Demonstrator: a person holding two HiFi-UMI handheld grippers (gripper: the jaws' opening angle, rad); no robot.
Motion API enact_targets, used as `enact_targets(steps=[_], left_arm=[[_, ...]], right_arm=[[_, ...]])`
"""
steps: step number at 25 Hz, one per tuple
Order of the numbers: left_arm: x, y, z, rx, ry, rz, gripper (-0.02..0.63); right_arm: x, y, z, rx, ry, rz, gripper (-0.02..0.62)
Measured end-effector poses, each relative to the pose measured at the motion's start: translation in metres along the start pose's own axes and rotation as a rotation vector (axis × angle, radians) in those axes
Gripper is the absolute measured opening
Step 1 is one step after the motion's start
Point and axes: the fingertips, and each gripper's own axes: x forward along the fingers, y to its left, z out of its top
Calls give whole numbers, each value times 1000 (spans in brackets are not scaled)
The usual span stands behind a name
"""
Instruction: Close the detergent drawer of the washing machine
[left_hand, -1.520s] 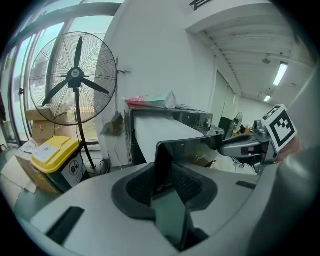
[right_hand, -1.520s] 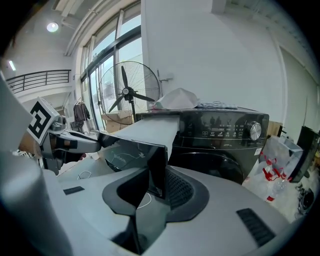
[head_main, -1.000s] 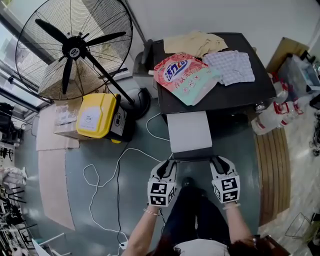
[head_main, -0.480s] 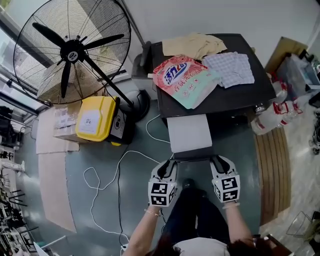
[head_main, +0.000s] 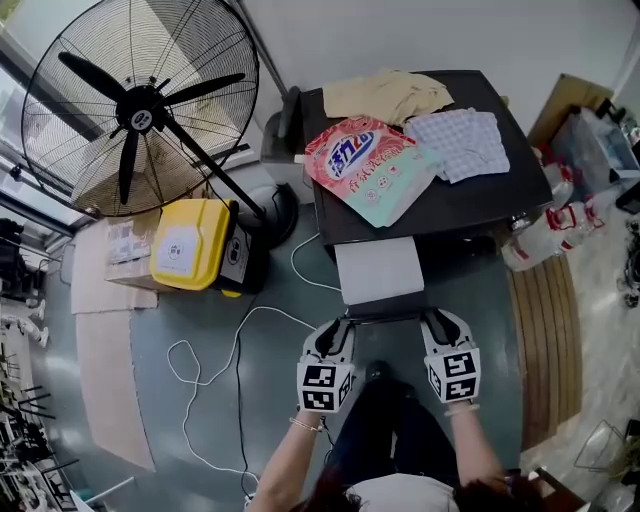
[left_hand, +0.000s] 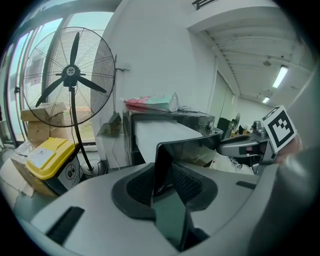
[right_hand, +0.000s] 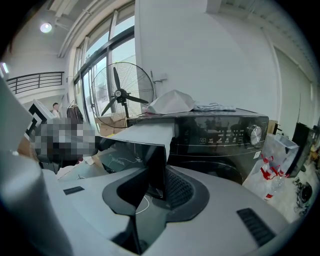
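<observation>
Black washing machine (head_main: 475, 195) seen from above. Detergent drawer (head_main: 378, 268) stands pulled well out of its front, on the left part as the head view shows it: white top, dark front panel (head_main: 385, 313).

Left hand-held gripper (head_main: 341, 326) clamped on the panel's left end, the panel edge between its pads. Right hand-held gripper (head_main: 432, 322) clamped on the right end the same way. Both point at the machine and slope downward.

On the machine top lie a pink-and-green detergent pouch (head_main: 370, 160), a checked cloth (head_main: 462, 138) and a beige cloth (head_main: 385, 93).

On the floor to the left are a standing fan (head_main: 140, 100), a yellow case (head_main: 185, 242) and a loose white cable (head_main: 215, 345).
</observation>
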Motion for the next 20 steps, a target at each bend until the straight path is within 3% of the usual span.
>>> enact_targets(steps=[20], left_arm=[[26,20,23,5,-3,-14,114]], right_arm=[[29,-11,23,11,-9,-27,121]])
